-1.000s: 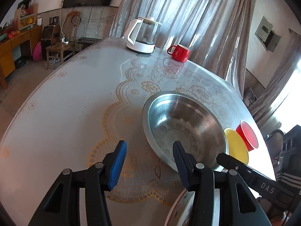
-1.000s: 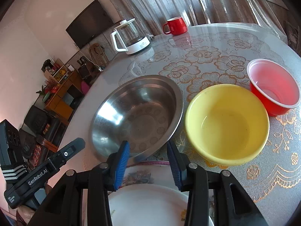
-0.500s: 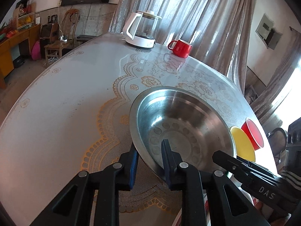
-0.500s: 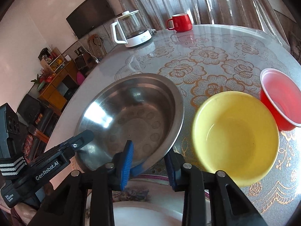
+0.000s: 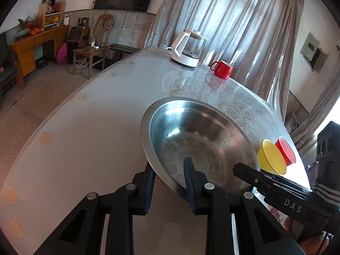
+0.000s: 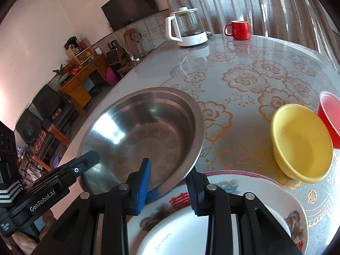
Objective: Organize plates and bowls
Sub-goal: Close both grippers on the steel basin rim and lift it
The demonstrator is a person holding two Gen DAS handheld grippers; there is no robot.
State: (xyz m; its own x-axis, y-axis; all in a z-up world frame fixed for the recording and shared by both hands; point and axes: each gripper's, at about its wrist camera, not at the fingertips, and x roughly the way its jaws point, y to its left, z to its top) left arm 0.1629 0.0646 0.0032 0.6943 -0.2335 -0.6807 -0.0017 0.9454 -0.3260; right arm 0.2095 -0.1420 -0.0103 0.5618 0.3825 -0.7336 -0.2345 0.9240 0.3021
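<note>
My left gripper [image 5: 170, 178] is clamped on the near rim of the wide, shallow stainless-steel bowl [image 5: 197, 136], one blue pad under the rim and the other inside the basin; its jaws have just been closing onto that rim. My right gripper [image 6: 169, 180] grips the same bowl's rim further round, with one pad inside and the other outside beneath the flange, having narrowed onto it as well. The steel bowl sits tilted between the two grippers, its near edge raised over the round white porcelain plate with a printed floral border [image 6: 282, 204], which lies on the worktop [image 6: 244, 68] just below my right gripper. Beside the steel bowl stands the small yellow plastic bowl [image 6: 301, 142], and touching its far side the red plastic bowl [image 6: 329, 116]. Well apart, at the far edge of the lace-patterned worktop, stand a glass kettle with a white handle and base [image 6: 187, 29] and a red ceramic mug [image 6: 239, 29].
</note>
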